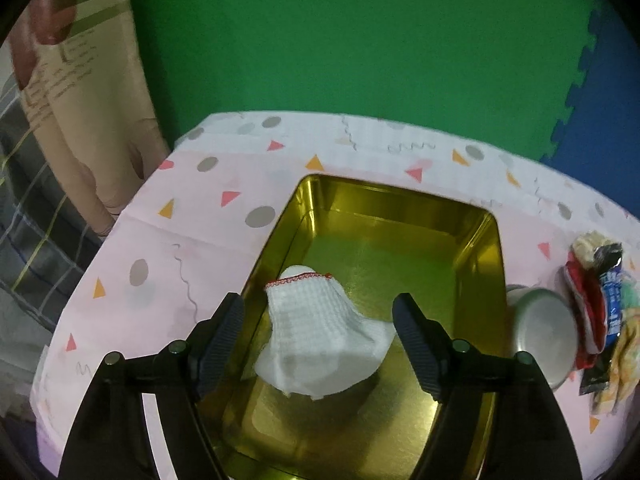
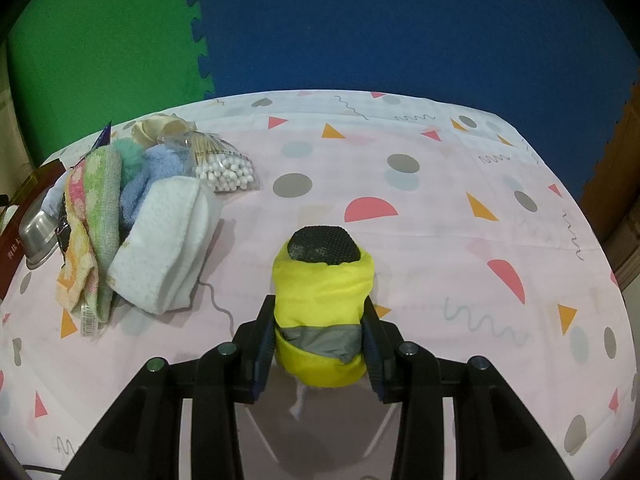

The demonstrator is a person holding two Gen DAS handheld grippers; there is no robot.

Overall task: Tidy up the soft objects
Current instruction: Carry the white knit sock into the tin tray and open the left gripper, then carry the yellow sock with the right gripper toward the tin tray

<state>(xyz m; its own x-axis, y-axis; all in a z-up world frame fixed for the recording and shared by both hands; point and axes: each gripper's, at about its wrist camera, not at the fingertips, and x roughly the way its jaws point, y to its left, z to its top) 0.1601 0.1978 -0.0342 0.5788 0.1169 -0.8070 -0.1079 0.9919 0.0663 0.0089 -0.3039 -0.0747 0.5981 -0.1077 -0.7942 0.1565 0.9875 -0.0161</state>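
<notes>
Here the left gripper [image 1: 320, 340] stands open over the gold tin [image 1: 476, 232], the white cloth [image 1: 320, 336] lying loose inside between its fingers. Rightward, the right gripper [image 2: 320, 344] clamps the yellow roll [image 2: 320, 300], its length pointing far.

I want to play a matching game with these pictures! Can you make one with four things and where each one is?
Things:
1. white cloth
2. yellow bundle
3. bag of cotton swabs
4. metal bowl

Places:
A. beside the pile of towels, at its far end
B. inside the gold tin
C. squeezed in the right gripper
D. at the table's left edge, next to the striped towel

Pairs: 1-B, 2-C, 3-A, 4-D
</notes>
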